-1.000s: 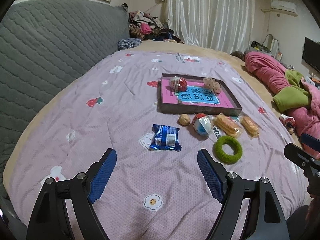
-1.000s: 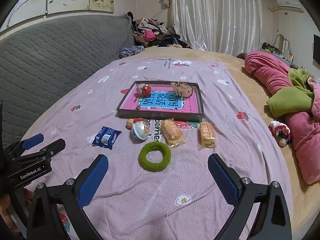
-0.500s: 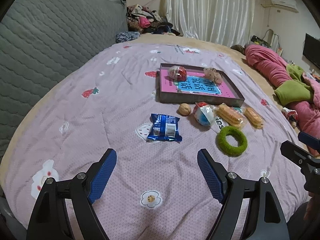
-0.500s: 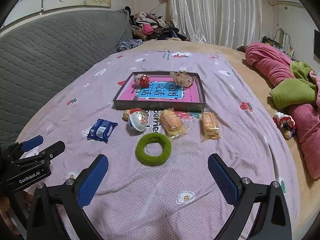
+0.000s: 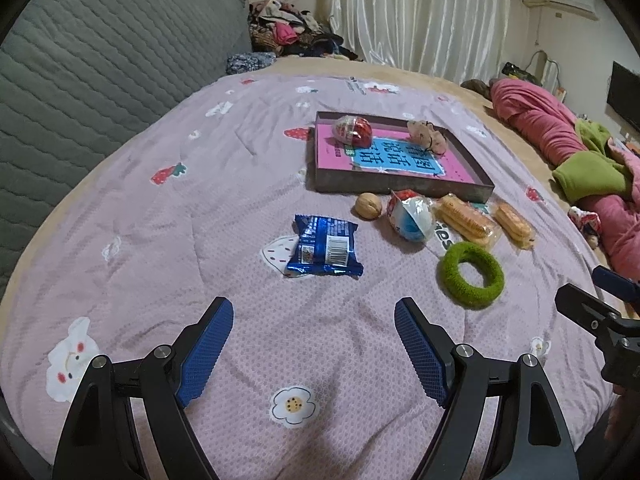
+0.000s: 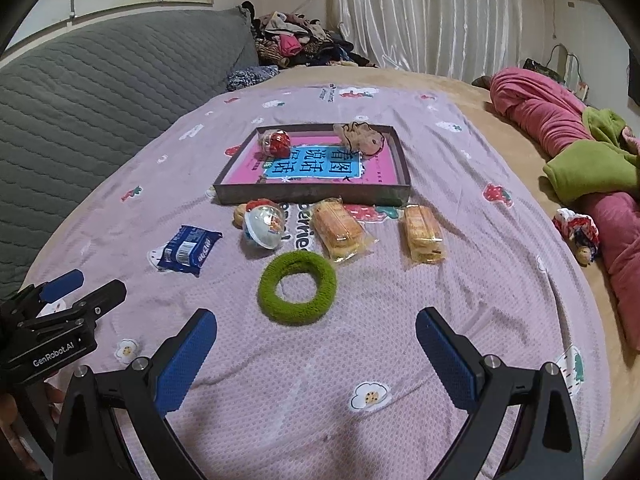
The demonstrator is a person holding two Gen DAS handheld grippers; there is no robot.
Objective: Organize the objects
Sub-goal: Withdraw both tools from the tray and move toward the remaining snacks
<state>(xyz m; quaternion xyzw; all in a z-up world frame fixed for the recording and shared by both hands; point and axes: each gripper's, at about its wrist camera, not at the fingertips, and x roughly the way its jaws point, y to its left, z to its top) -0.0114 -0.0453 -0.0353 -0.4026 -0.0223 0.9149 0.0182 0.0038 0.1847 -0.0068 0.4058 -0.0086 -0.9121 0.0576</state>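
On the purple bedspread lies a shallow dark tray [image 5: 400, 191] [image 6: 312, 195] lined pink and blue, holding a red-and-white toy egg [image 5: 353, 129] [image 6: 275, 142] and a brown scrunchie [image 5: 427, 136] [image 6: 360, 137]. In front of it lie a walnut [image 5: 369, 205], a clear toy capsule [image 5: 412, 218] [image 6: 265, 226], two wrapped biscuit packs [image 6: 338, 232] [image 6: 422, 233], a blue snack packet [image 5: 326, 245] [image 6: 189, 248] and a green fuzzy ring [image 5: 471, 274] [image 6: 297, 287]. My left gripper [image 5: 314, 332] hangs open short of the blue packet. My right gripper [image 6: 316, 340] hangs open just short of the green ring.
A grey quilted headboard [image 5: 92, 68] rises at the left. Pink and green bedding [image 6: 580, 152] is bunched at the right, with a small doll [image 6: 579, 234] beside it. Clothes are piled by the curtain [image 6: 300, 44]. Each view shows the other gripper at its edge.
Both grippers have sunk and come closer to the objects, which now look larger and nearer. Jaws stay equally wide. Nothing on the bed has moved.
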